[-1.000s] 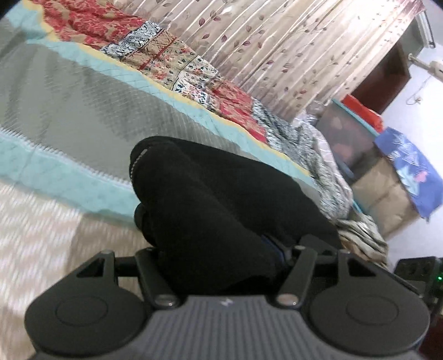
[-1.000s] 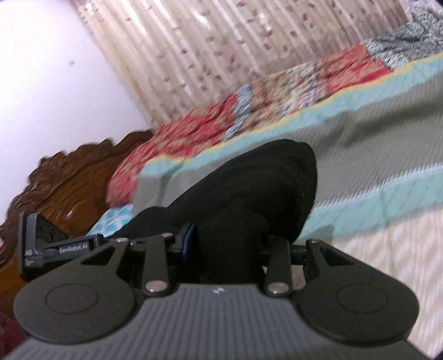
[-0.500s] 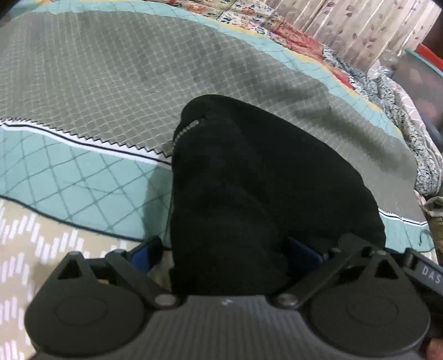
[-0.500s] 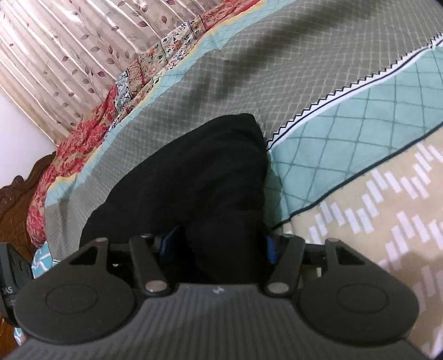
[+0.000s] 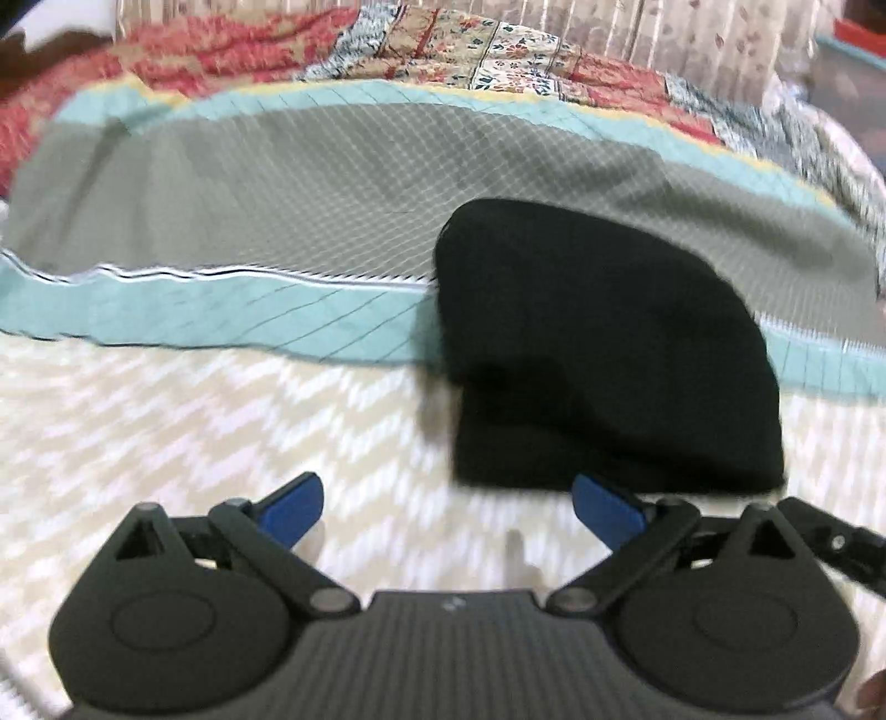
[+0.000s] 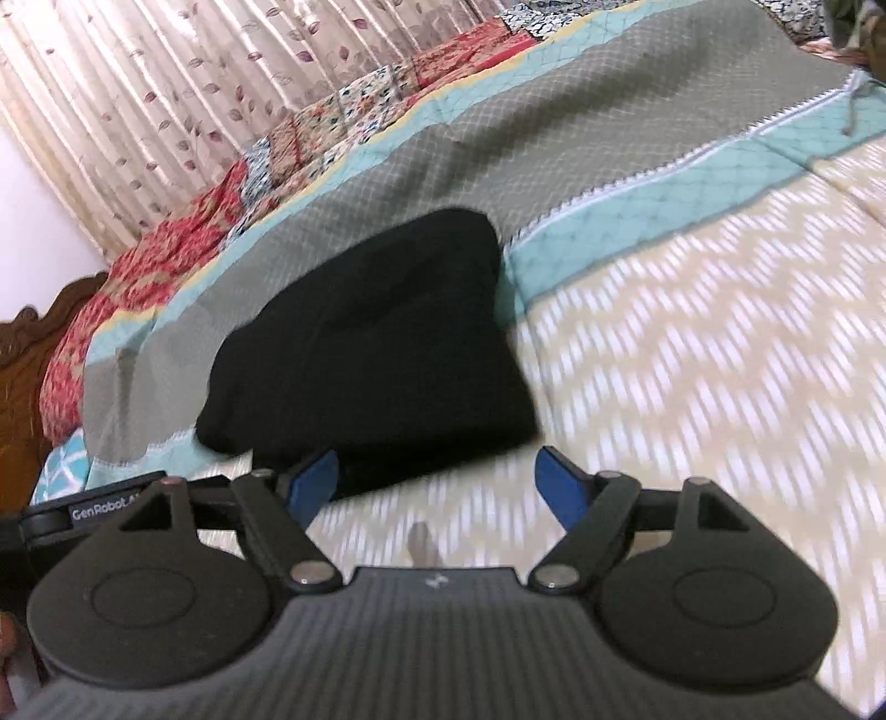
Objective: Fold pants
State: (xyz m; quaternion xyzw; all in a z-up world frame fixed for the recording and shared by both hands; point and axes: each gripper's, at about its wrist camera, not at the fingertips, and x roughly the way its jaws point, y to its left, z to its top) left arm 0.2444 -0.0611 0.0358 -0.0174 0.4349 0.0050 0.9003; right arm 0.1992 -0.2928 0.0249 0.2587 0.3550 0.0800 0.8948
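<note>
The black pants point(image 5: 598, 343) lie folded in a compact bundle on the bedspread, across its teal and grey bands. In the left wrist view my left gripper point(image 5: 449, 507) stands wide open just short of the bundle's near edge, with nothing between its blue pads point(image 5: 293, 507). The right wrist view shows the same pants point(image 6: 376, 354) ahead and slightly left. My right gripper point(image 6: 437, 484) has its jaws opening, and only bedspread shows between them. Its left pad point(image 6: 313, 479) sits close to the bundle's near edge, apart from it.
The bedspread point(image 6: 692, 343) has beige zigzag, teal and grey bands. A patchwork quilt point(image 5: 498, 50) runs along its far side below a leaf-print curtain point(image 6: 166, 83). A carved wooden headboard point(image 6: 27, 354) stands at the left. The other gripper's body point(image 6: 105, 512) sits close beside mine.
Both grippers have let go of the pants, opened wide and drawn back. The bundle, held between the jaws before, now rests on the bed ahead of them.
</note>
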